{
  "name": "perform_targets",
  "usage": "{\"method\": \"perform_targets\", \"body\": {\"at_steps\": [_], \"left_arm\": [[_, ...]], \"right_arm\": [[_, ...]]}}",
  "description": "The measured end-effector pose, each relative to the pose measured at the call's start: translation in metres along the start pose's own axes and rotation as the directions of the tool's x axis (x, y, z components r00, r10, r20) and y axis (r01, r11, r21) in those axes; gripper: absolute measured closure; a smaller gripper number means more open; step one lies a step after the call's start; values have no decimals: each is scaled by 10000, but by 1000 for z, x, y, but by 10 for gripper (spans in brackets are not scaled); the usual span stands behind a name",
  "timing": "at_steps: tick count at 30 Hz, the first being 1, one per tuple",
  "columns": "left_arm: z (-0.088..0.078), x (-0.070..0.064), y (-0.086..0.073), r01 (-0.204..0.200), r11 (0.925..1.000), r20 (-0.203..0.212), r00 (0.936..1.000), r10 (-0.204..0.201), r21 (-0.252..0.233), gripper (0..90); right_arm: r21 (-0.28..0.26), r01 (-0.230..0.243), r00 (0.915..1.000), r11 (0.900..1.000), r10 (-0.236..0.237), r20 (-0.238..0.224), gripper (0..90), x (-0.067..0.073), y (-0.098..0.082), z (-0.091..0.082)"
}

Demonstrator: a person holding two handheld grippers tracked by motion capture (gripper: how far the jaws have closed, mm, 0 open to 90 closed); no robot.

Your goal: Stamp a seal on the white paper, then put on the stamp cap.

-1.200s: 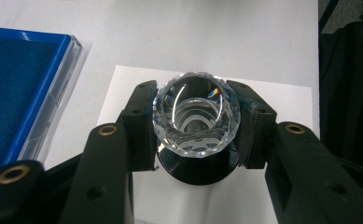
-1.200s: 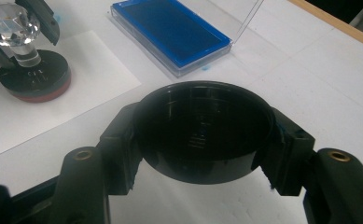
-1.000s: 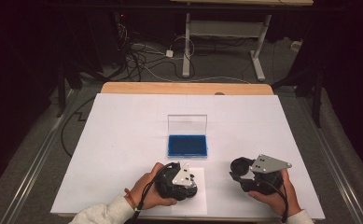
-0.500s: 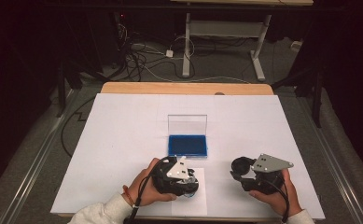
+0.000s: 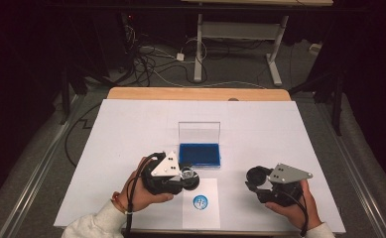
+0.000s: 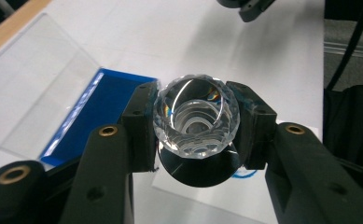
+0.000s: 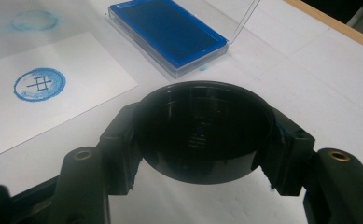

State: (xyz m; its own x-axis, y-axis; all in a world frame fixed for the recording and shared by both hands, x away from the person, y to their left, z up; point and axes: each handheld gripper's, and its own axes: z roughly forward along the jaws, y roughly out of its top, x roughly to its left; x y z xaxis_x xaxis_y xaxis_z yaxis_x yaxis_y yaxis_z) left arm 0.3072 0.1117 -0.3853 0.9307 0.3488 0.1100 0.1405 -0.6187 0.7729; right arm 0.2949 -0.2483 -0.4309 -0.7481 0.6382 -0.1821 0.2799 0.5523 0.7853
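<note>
- The left tool [image 6: 195, 126] pinches a clear stamp [image 6: 196, 119] above the paper [image 5: 201, 204].
- The right tool [image 7: 202, 140] pinches a black cap [image 7: 202, 128].
- A blue ink pad [image 5: 199, 154] sits nearby.

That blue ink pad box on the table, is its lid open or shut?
Open. The ink pad box has its clear lid standing upright behind the blue pad; the right gripper view shows the lid raised too.

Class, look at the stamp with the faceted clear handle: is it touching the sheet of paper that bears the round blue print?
Apart. The high view shows the stamp in the left gripper, off beyond the print on the paper.
</note>
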Motion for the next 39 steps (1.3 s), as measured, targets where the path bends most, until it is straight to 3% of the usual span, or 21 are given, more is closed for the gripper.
{"method": "perform_targets", "body": {"at_steps": [7,12,20,28,39], "left_arm": [[-12,14,-9,436,9990,-448,9980,-440,-95,550],[-16,22,-15,596,9982,-894,9942,-590,40,550],[-23,33,-22,938,9955,-1259,9876,-943,-102,550],[-34,37,-29,1101,9936,-1498,9823,-1128,-262,550],[-36,42,-31,1190,9915,-1410,9820,-1253,-524,550]], "right_arm": [[-9,44,10000,10000,-44,54,391,-2,1,0],[22,127,9999,9999,-127,31,391,-1,2,3],[115,176,9998,9998,-177,50,390,-2,1,6],[204,185,9998,9996,-186,7,391,-2,2,11],[218,254,9995,9994,-250,-201,391,-2,2,15]]}}
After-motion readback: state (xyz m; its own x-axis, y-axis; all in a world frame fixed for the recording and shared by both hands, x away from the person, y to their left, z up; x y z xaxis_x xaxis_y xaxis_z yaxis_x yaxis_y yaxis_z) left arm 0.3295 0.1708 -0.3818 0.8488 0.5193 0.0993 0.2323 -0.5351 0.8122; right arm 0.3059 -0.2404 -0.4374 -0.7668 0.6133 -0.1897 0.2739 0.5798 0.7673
